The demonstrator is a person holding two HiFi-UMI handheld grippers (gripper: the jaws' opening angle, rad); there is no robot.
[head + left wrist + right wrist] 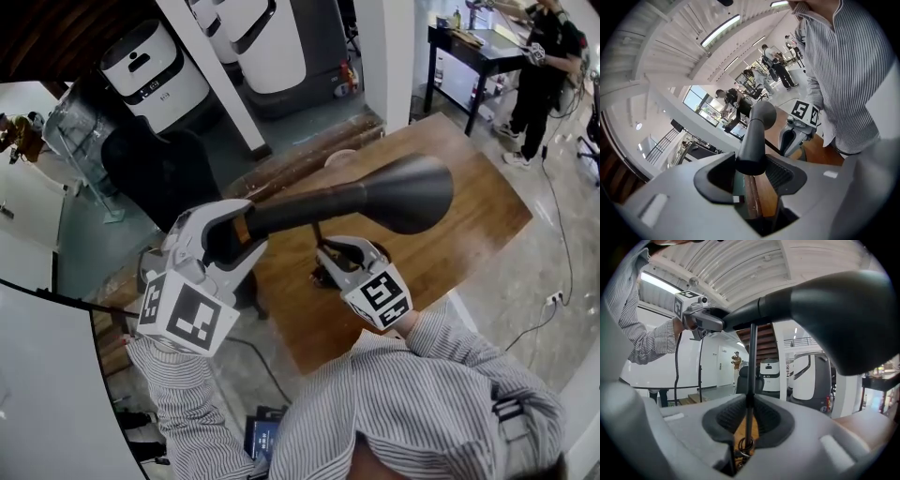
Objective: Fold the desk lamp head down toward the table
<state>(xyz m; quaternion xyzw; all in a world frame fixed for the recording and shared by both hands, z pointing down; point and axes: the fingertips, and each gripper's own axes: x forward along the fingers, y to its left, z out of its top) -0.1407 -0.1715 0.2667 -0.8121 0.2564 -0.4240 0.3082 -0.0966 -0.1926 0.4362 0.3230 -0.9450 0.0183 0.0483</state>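
Black lamp head [403,192] hangs above the wooden table [469,220] — left gripper [230,236] clamps its narrow tail, right gripper [335,255] pinches the stem [750,362]. Tip it down slowly, stem braced — no twisting.

A black chair [159,173] stands before white machines [155,70].

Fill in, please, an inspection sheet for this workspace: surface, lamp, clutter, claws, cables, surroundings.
Surface: wooden table.
Job's things: lamp head about level, not folded down; lamp stem upright.
Clutter: one pale round thing at the far edge, unclear.
Claws: left claw shut on the lamp head's narrow end; right claw shut on the lamp stem.
Cables: floor cable near a socket.
Surroundings: white machines, black chair, person far off.
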